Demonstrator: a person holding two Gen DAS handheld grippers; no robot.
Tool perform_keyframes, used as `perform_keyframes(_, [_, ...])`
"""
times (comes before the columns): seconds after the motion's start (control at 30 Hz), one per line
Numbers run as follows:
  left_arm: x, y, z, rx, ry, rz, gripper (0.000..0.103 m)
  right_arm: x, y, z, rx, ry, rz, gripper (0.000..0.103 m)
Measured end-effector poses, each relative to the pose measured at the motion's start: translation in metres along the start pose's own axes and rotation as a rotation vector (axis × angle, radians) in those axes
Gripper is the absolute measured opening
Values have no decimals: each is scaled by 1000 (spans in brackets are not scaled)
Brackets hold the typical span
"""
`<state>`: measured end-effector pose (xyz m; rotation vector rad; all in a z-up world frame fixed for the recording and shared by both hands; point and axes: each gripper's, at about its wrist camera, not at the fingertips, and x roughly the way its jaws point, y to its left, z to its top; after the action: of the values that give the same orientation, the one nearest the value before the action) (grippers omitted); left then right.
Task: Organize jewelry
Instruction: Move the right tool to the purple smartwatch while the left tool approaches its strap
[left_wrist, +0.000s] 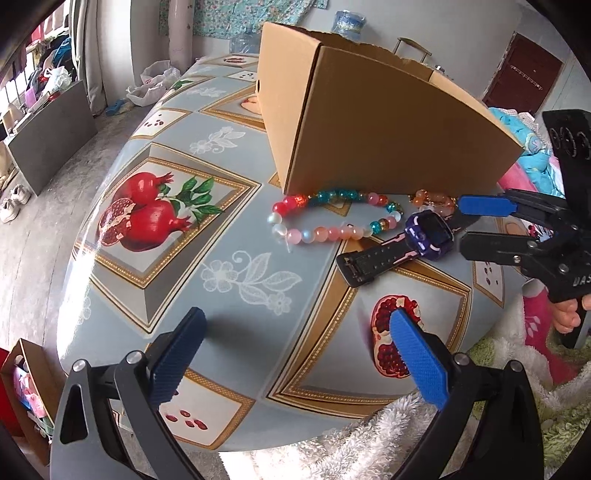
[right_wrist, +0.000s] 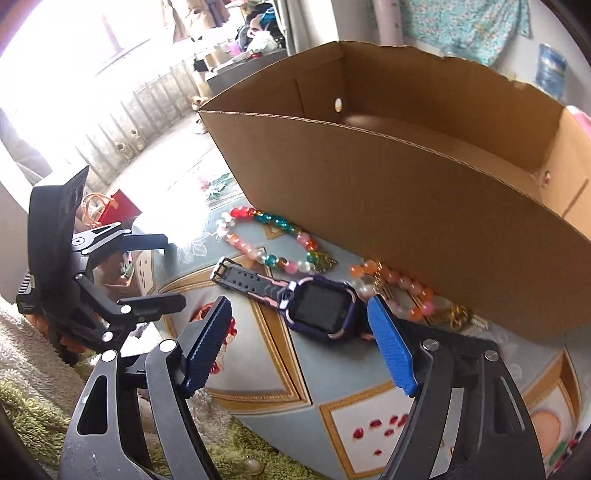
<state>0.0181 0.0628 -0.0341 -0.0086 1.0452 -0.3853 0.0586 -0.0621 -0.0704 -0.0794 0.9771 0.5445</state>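
While the cardboard box (right_wrist: 406, 206) looks empty, the watch (right_wrist: 317, 308) and both bead bracelets (left_wrist: 332, 218) lie on the desk (left_wrist: 229, 236); both grippers' jaws gape, gripping nothing.

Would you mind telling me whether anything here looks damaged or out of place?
The cardboard box has a ragged, torn top rim along its far wall. The smartwatch and two beaded bracelets lie outside it on the table.

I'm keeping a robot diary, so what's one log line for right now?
right tongs: open, nearing watch | left tongs: open, empty | bead bracelets: on table beside cardboard box | box: nothing visible inside
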Motion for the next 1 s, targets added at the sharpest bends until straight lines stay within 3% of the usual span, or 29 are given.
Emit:
perform_keyframes(0.07, [-7, -1, 1, 22, -36, -16, 97, 2, -3, -2, 2, 16, 2, 64])
perform_keyframes(0.2, [-15, -12, 4, 130, -92, -30, 89, 13, -12, -1, 34, 45, -17, 60])
perform_keyframes(0.33, [-8, -18, 9, 186, -75, -94, 66, 20, -12, -2, 65, 68, -22, 58])
perform_keyframes(0.4, [-5, -21, 11, 216, -63, -122, 59, 15, -16, -10, 85, 81, -11, 58])
perform_keyframes(0.73, [7, -45, 11, 356, -10, -143, 58, 4, -13, -24, 153, 78, 36, 58])
perform_keyframes(1.0, [17, -65, 11, 431, 7, -124, 55, -34, -42, -39, 325, -27, 78, 60])
